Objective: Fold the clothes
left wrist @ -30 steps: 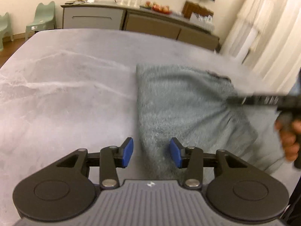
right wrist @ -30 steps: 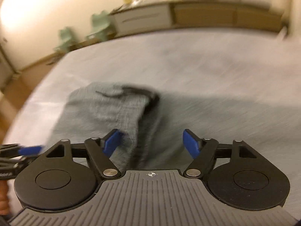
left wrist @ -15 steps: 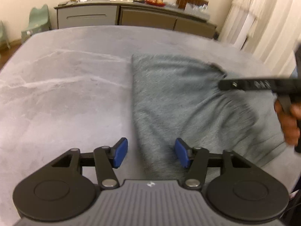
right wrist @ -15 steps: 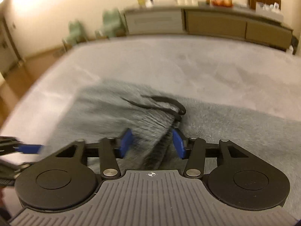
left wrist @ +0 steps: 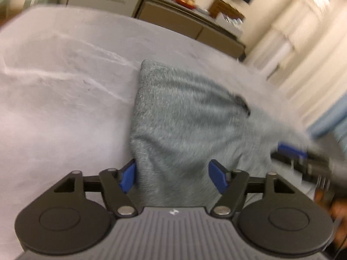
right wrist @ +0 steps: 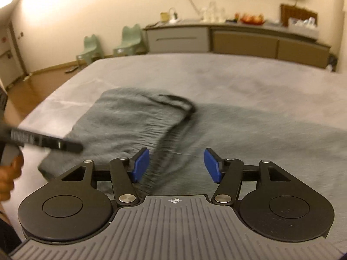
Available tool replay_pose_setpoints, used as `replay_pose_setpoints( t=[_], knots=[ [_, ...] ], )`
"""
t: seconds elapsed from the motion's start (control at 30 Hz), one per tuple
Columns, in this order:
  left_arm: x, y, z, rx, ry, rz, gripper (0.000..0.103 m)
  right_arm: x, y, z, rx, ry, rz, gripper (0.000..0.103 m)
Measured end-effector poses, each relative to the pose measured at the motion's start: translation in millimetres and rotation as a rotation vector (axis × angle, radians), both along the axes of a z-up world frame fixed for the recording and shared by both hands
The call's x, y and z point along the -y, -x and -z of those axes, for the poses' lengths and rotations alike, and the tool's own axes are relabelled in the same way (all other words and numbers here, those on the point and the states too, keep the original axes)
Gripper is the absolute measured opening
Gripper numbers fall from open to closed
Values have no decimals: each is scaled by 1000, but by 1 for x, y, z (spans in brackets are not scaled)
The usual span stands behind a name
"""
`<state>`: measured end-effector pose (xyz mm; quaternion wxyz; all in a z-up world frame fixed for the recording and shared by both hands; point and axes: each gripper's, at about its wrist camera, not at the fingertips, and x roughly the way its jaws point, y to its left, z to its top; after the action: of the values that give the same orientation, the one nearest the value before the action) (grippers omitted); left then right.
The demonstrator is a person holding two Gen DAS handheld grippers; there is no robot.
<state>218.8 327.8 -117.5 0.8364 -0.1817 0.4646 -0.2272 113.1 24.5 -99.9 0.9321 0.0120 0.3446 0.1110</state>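
Hidden or unclear: the left wrist view is smeared by motion, so the right side of the grey knitted garment (left wrist: 186,125) dissolves into blur; its near end passes under the camera body in both views.
Right gripper seen from the left: only a blurred blue pad and black bar at the right edge; a hand (left wrist: 331,205) beneath it is cut off by the frame.
Left gripper seen from the right: a dark barred finger crosses the garment's left part, with a hand (right wrist: 8,173) cut off at the left edge.
Garment: heathered grey-green cloth (right wrist: 134,125), folded over on itself, with a dark trimmed edge curling at the far end of the fold and ripples running along it.
Garment place: on the pale grey marbled table (left wrist: 54,91), toward its near edge, far edge of the table bare.
Left gripper (left wrist: 172,176): blue pads spread wide, the garment's left edge lying between them, nothing pinched.
Right gripper (right wrist: 176,165): pads wide apart above the fold's ridge, gripping nothing.
Background: sideboard (right wrist: 238,41) and pale green chairs (right wrist: 130,39) along the wall.
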Motion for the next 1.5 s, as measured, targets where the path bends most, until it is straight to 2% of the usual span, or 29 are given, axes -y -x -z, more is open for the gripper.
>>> replay_pose_setpoints(
  t=[0.07, 0.1, 0.13, 0.2, 0.3, 0.37, 0.4, 0.43, 0.47, 0.57, 0.73, 0.8, 0.87, 0.93, 1.0, 1.03, 1.1, 1.17, 1.23, 1.27, 1.3, 1.37, 1.4, 1.47, 1.5],
  knots=[
    [-7, -11, 7, -70, 98, -42, 47, 20, 6, -6, 17, 34, 40, 69],
    [-9, -15, 9, -94, 117, -56, 30, 41, 9, -9, 22, 44, 80, 73],
    [-8, -15, 11, -95, 106, -60, 19, 63, 10, -11, 18, 51, 127, 76],
    [-4, -14, 12, -83, 70, -63, 18, 119, 8, -13, -14, 71, 256, 76],
    [-1, -14, 11, -59, 31, -95, 16, 216, 3, -7, -111, 64, 479, 75],
    [1, -13, 10, -43, 6, -118, 15, 270, -3, 4, -189, 71, 615, 70],
    [1, -13, 10, -35, -7, -129, 15, 291, -9, 11, -229, 69, 653, 67],
    [2, -13, 8, -28, -23, -146, 14, 297, -15, 13, -233, 69, 633, 72],
    [2, -13, 5, -22, -40, -164, 14, 302, -22, 15, -237, 74, 612, 72],
    [-1, -17, 0, 1, -104, -230, 14, 279, -52, 19, -222, 82, 511, 75],
    [-27, -30, -7, 26, -224, -391, 16, 224, -110, 27, -121, 104, 354, 86],
    [-38, -35, -10, 32, -277, -457, 18, 206, -126, 29, -87, 105, 257, 89],
    [-42, -39, -12, 27, -305, -495, 20, 198, -132, 24, -90, 106, 161, 87],
    [-42, -39, -14, 14, -295, -496, 22, 207, -128, 18, -109, 108, 124, 78],
    [-41, -34, -22, 18, -291, -507, 26, 241, -102, 4, -87, 78, 188, 80],
    [-44, -27, -28, 32, -297, -511, 31, 262, -86, -3, -68, 50, 228, 85],
    [-38, -16, -43, 81, -344, -539, 35, 314, -48, -8, -36, -17, 379, 90],
    [-22, -7, -57, 146, -403, -550, 41, 361, -21, -6, -64, -66, 553, 87],
    [-3, 3, -72, 215, -429, -534, 46, 389, -6, 5, -69, -121, 617, 84],
    [7, 8, -78, 243, -424, -516, 48, 391, -3, 11, -72, -133, 605, 82],
    [23, 12, -81, 252, -390, -484, 52, 394, 0, 16, -76, -145, 592, 81],
    [56, 18, -86, 260, -305, -413, 54, 394, 7, 23, -67, -147, 562, 81],
    [79, 19, -87, 250, -260, -347, 54, 389, 5, 25, -59, -132, 541, 81],
    [138, 18, -92, 235, -217, -208, 54, 374, 3, 27, -38, -83, 508, 73],
    [172, 18, -95, 235, -208, -140, 54, 364, 0, 30, -29, -40, 469, 60]
  ],
)
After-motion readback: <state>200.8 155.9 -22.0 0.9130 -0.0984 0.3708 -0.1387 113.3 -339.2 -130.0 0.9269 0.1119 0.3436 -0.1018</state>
